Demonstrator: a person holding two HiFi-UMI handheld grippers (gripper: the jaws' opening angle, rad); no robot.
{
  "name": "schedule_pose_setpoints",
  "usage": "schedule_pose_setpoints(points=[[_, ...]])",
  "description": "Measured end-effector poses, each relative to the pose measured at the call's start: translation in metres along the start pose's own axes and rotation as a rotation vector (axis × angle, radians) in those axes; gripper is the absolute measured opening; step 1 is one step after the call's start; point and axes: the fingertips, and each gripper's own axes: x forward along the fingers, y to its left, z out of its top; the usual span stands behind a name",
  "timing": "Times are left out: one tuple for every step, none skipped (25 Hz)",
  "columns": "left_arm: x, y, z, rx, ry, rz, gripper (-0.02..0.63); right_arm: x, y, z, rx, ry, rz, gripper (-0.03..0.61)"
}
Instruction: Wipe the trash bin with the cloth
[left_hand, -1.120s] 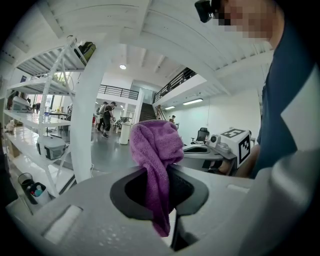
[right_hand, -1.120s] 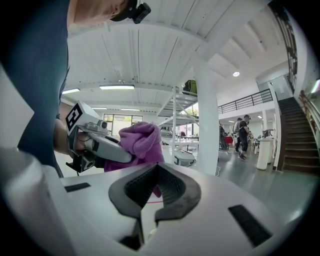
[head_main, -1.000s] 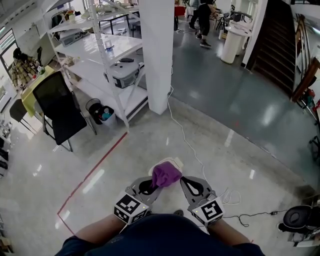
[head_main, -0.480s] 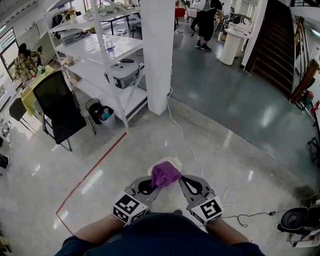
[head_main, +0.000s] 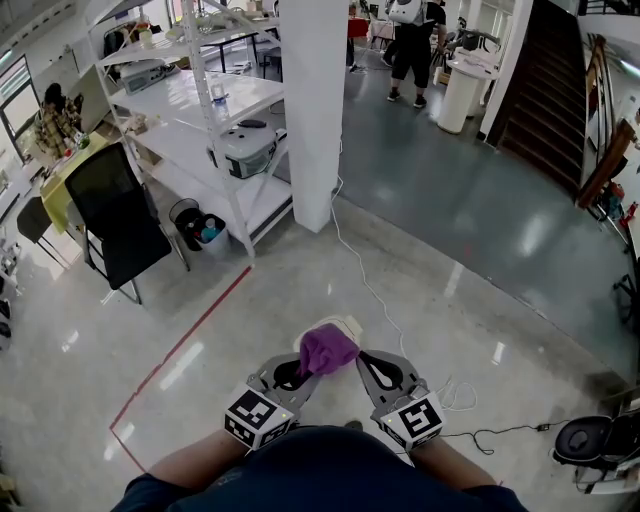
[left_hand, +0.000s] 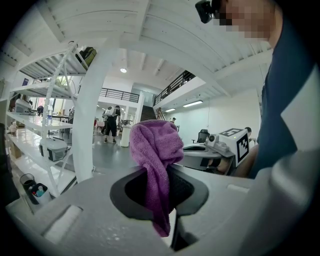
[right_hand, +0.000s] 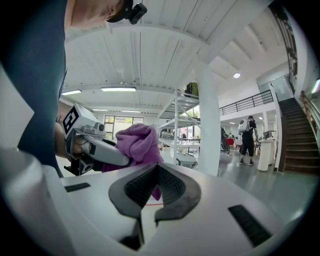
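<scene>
A purple cloth (head_main: 328, 348) hangs bunched from my left gripper (head_main: 308, 366), which is shut on it close in front of my body. In the left gripper view the cloth (left_hand: 157, 150) runs up through the closed jaws of the left gripper (left_hand: 160, 195) and flops over above them. My right gripper (head_main: 364, 364) sits just right of the cloth, shut with nothing in it. From the right gripper (right_hand: 152, 192) view the cloth (right_hand: 137, 142) is apart, beyond the jaws. A small dark trash bin (head_main: 190, 222) with bottles in it stands far off under the white shelving.
A white pillar (head_main: 312, 110) rises ahead, white shelving (head_main: 215, 110) to its left, a black chair (head_main: 120, 225) further left. A cable (head_main: 365, 275) runs across the glossy floor, and a red line (head_main: 185, 345) marks it. A person (head_main: 410, 45) and a white cylinder (head_main: 462, 90) stand at the back.
Both grippers and the cloth have stayed almost still. The person at the back has walked a little to the right.
</scene>
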Motion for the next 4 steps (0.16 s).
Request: schedule_pose_setpoints(points=[[-0.0003, -0.0005, 0.0003, 0.0, -0.001, 0.0, 0.054, -0.0007, 0.0, -0.0001, 0.001, 0.001, -0.001, 0.009], [-0.0007, -0.001, 0.0006, 0.001, -0.001, 0.0, 0.054, -0.0014, -0.0001, 0.0001, 0.003, 0.002, -0.004, 0.009], [-0.0012, -0.0014, 0.001, 0.001, -0.001, 0.0, 0.054, -0.0019, -0.0002, 0.0006, 0.005, 0.002, -0.007, 0.009], [-0.0017, -0.0019, 0.0014, 0.001, -0.002, 0.0, 0.054, -0.0025, -0.0004, 0.0012, 0.008, 0.002, -0.009, 0.009]])
